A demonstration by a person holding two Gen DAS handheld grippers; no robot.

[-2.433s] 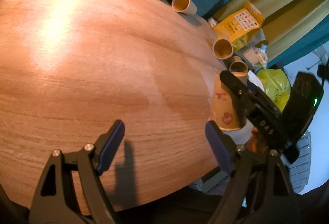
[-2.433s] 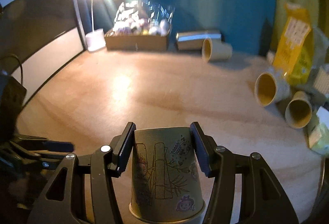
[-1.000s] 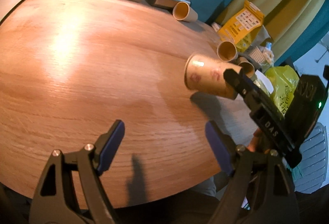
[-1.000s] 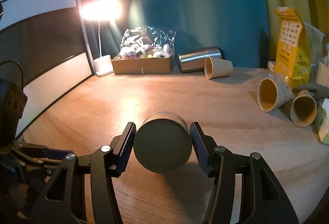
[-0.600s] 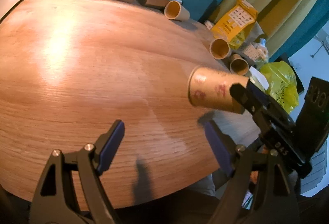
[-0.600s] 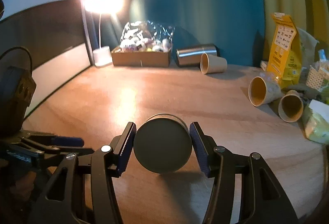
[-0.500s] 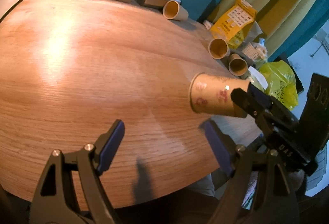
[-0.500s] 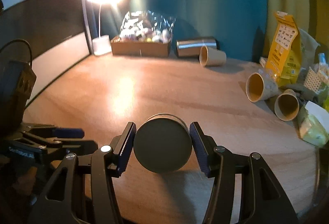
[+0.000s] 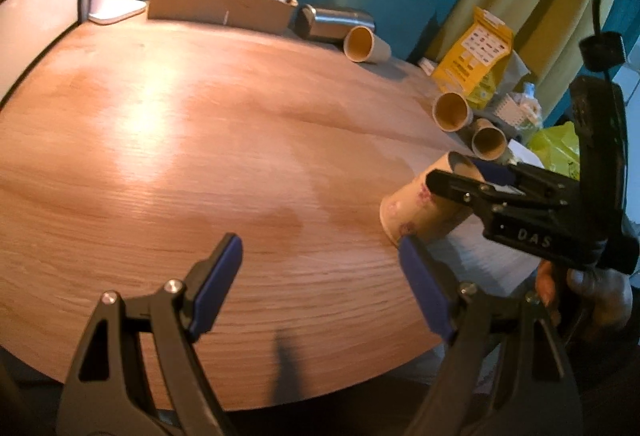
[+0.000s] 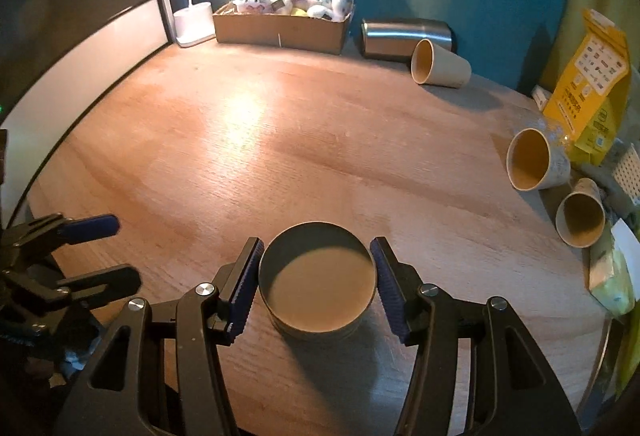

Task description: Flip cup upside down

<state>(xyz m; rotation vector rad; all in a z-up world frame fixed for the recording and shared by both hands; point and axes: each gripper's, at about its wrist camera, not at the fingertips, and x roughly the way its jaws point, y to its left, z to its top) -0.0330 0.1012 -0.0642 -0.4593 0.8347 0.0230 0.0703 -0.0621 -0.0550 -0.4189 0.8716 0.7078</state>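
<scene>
In the left wrist view, the left gripper (image 9: 316, 292) is hovering over the near edge of the wooden table (image 9: 168, 155) with its blue pads spread wide and nothing between them, seemingly standing by while the other hand does the work. Off to its right, the right gripper (image 9: 476, 181) is pinching the paper cup (image 9: 416, 209) near its base, holding it tilted with the rim pointing down toward the table edge, a pose that suits lowering it mouth-first. In the right wrist view, the right gripper (image 10: 316, 286) is looking along its fingers onto the round base of the cup (image 10: 318, 282), the pads pressing its sides from left and right; gripping across the narrow end is probably what lets the wrist roll the cup over. Whether the rim is touching the wood cannot be told. Spare cups (image 10: 530, 159) are lying on their sides well apart at the right.
</scene>
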